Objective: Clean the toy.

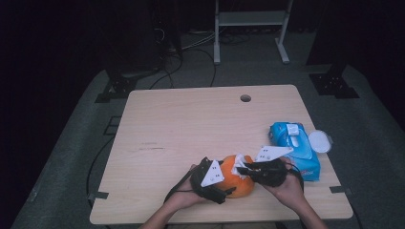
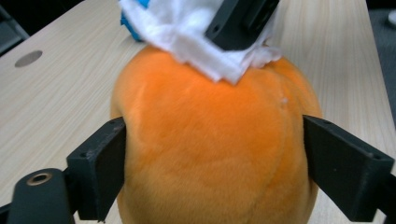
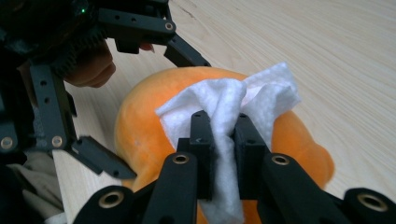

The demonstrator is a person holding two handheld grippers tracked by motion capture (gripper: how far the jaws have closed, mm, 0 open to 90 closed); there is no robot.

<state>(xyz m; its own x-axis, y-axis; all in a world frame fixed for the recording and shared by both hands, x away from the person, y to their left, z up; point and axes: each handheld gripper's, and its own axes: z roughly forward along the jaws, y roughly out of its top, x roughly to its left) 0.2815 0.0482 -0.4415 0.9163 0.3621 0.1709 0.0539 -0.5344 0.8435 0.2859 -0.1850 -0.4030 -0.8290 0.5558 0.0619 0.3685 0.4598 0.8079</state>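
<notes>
High view: at the table's (image 1: pixel 191 119) six o'clock edge, the left gripper (image 1: pixel 210 179) clamps an orange plush toy (image 1: pixel 237 183); left gripper view: its jaws press both flanks; right gripper view: the right gripper (image 3: pixel 224 135), jaws pinched on a white wipe (image 3: pixel 233 100), holds it at the toy's twelve o'clock.

- Left gripper (image 1: pixel 220 183) hugs the orange plush (image 1: pixel 237 180) from its left, jaws spread wide against both flanks.
- Right gripper (image 3: pixel 224 135) sits atop the plush, jaws pinched on a white wipe (image 3: pixel 233 100).
</notes>
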